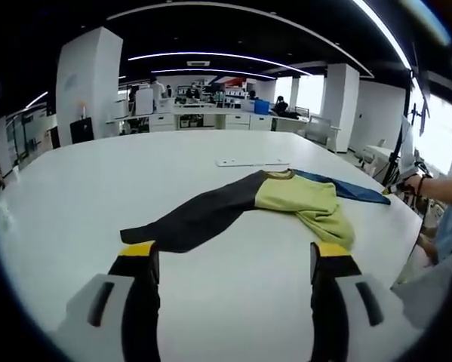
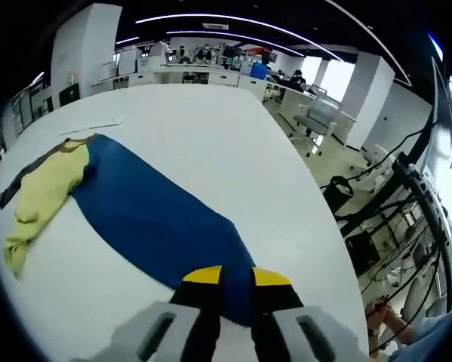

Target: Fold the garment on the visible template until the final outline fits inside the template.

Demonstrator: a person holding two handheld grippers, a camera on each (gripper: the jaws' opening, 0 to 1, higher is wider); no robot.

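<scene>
- The white table (image 1: 97, 188) stretches ahead of both grippers, and the garment (image 1: 286, 200) lies across it beyond the left gripper (image 1: 229, 260), up and to the right of its jaws; in the right gripper view the same garment runs from the jaws away to the upper left.
- The right gripper (image 2: 233, 283) has its yellow-tipped jaws nearly together on the end of the blue sleeve (image 2: 158, 215), which I judge to be pinched. A hasty pull from here could drag the whole garment toward the table edge just right of those jaws and off the table.
- The left gripper stands wide open with nothing between its jaws, just short of the end of the dark sleeve (image 1: 188, 219). It could close on air, or shove that sleeve into a wrinkle.
- The yellow body (image 2: 41, 196) is bunched into a heap, so folding over it would likely leave a lumpy outline.
- I cannot make out a template outline, only a flat white strip (image 1: 252, 162) beyond the garment.
- To the right of the table stand a chair (image 2: 316, 117) and dark cables (image 2: 392, 196); a person's hand (image 1: 410, 183) is near that edge, clear of the cloth.
</scene>
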